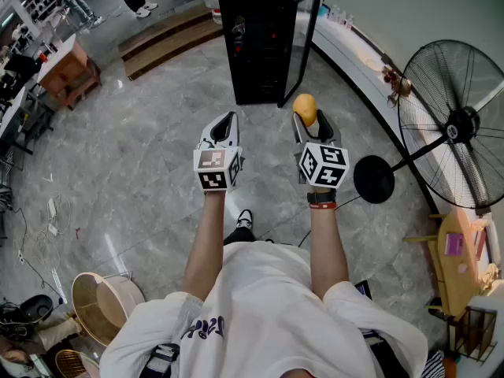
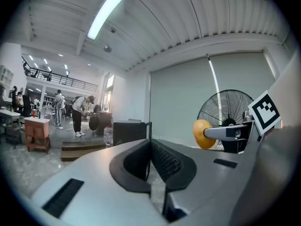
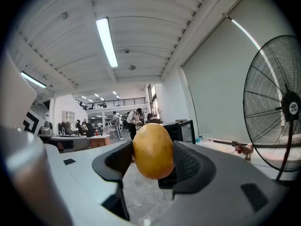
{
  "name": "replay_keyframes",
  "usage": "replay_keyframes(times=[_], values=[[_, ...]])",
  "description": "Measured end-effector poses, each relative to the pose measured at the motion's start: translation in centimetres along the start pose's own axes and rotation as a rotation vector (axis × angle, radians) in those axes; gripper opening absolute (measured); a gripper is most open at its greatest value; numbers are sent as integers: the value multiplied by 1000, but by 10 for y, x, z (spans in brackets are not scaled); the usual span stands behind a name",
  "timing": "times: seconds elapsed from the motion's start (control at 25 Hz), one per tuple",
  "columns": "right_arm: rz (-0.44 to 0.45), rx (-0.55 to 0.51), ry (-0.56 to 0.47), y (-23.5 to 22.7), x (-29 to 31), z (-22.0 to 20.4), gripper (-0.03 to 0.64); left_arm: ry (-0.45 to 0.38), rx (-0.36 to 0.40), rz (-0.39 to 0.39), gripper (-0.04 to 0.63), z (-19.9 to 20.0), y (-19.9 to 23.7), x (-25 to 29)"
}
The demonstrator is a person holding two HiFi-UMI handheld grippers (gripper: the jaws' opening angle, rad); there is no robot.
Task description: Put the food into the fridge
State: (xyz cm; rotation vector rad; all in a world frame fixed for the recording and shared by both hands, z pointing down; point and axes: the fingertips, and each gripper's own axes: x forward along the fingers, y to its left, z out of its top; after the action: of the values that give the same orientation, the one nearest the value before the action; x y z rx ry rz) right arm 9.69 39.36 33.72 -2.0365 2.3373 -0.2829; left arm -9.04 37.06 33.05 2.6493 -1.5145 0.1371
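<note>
A yellow-orange rounded fruit (image 1: 305,109) sits between the pads of my right gripper (image 1: 308,120), which is shut on it; it fills the jaws of that gripper (image 3: 151,166) in the right gripper view, where the fruit (image 3: 153,147) hangs above the grey floor. My left gripper (image 1: 227,121) is level with it on the left, jaws shut and holding nothing (image 2: 150,163). From there the fruit (image 2: 201,134) shows off to the right. A black fridge (image 1: 256,46) stands straight ahead on the floor, its glass door (image 1: 304,42) swung open to the right.
A big standing fan (image 1: 457,124) with a round base (image 1: 374,179) is close on the right, next to a curved white ledge (image 1: 354,61). A wooden step (image 1: 169,42) lies left of the fridge. A round basket (image 1: 102,305) sits behind me on the left.
</note>
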Motion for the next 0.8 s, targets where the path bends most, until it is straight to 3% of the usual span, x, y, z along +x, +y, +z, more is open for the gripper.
replay_keyframes(times=[0.44, 0.8], values=[[43, 46, 32, -4, 34, -26, 285, 28, -26, 47, 18, -24, 19, 20], [40, 70, 25, -20, 137, -12, 285, 4, -49, -6, 18, -14, 63, 120]])
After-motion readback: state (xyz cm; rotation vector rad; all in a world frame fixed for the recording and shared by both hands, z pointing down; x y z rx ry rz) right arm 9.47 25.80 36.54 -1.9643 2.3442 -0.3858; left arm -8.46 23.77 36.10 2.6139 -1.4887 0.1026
